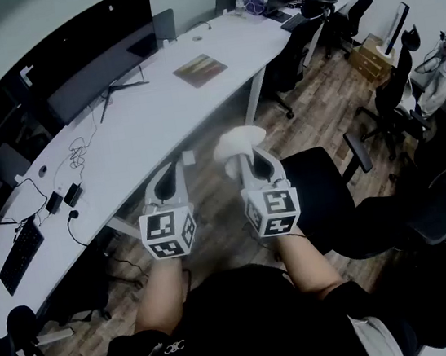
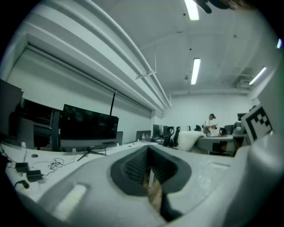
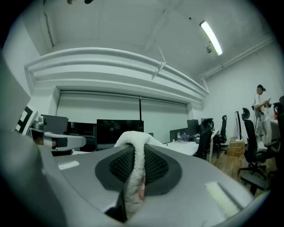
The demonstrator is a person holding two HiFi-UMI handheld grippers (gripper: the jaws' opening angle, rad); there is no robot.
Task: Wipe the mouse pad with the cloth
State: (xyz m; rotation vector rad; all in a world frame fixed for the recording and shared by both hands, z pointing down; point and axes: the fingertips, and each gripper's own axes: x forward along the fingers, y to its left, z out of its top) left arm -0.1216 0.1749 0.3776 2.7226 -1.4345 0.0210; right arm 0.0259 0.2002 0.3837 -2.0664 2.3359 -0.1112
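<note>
A brownish rectangular mouse pad (image 1: 200, 70) lies flat on the long white desk (image 1: 142, 127), far ahead of both grippers. A white fluffy cloth (image 1: 238, 140) is pinched in my right gripper (image 1: 245, 158), which is held in the air off the desk's front edge. In the right gripper view the cloth (image 3: 134, 153) drapes over and between the dark pads of that gripper (image 3: 135, 174). My left gripper (image 1: 178, 163) hangs beside it at the same height. Its jaws (image 2: 151, 172) are shut with nothing in them.
A wide dark monitor (image 1: 101, 71) stands on the desk behind the pad. Cables and adapters (image 1: 70, 174) lie to the left, with a keyboard (image 1: 20, 255) further left. Black office chairs (image 1: 333, 199) stand to the right on the wooden floor. A person (image 2: 212, 125) stands far off.
</note>
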